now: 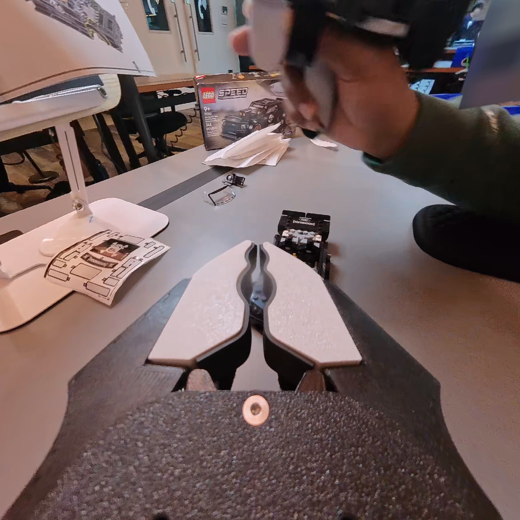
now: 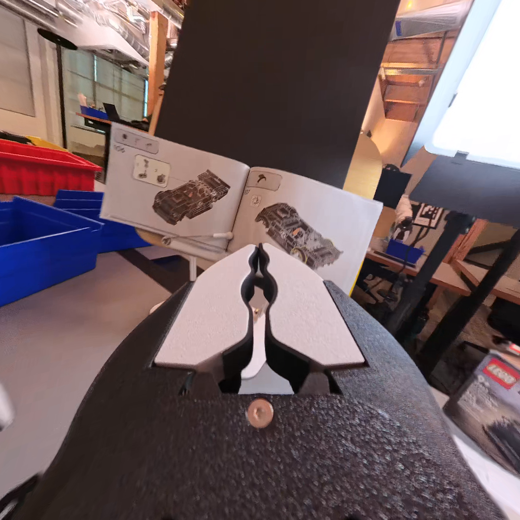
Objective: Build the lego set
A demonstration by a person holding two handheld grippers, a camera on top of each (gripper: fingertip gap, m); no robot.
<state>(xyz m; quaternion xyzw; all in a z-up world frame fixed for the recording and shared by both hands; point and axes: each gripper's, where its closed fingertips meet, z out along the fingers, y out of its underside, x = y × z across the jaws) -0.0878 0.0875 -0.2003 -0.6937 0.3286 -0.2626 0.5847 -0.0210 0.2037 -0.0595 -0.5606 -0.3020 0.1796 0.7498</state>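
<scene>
A partly built black Lego car [image 1: 305, 239] lies on the grey table [image 1: 365, 323], its near end under my left gripper [image 1: 257, 245]. That gripper is shut, tips together, low over the table. A black studded part shows through the gap between its fingers; I cannot tell if it is gripped. A clear windscreen piece [image 1: 219, 197] and a small black piece [image 1: 236, 179] lie farther back. My right gripper [image 2: 259, 247] is shut and empty, held up in the air facing the open instruction booklet [image 2: 225, 202]. In the left wrist view it is a blur in a hand [image 1: 351, 107] at the top right.
A sticker sheet [image 1: 107, 264] lies on the white stand base [image 1: 118, 216] at left. The Lego box [image 1: 242, 109] and torn paper bags [image 1: 250, 152] sit at the back. A green sleeve [image 1: 450, 157] crosses the right. Blue bins [image 2: 42, 247] and a red bin [image 2: 42, 171] stand left of the booklet. About 20 centimeters separates my left fingertips from my right.
</scene>
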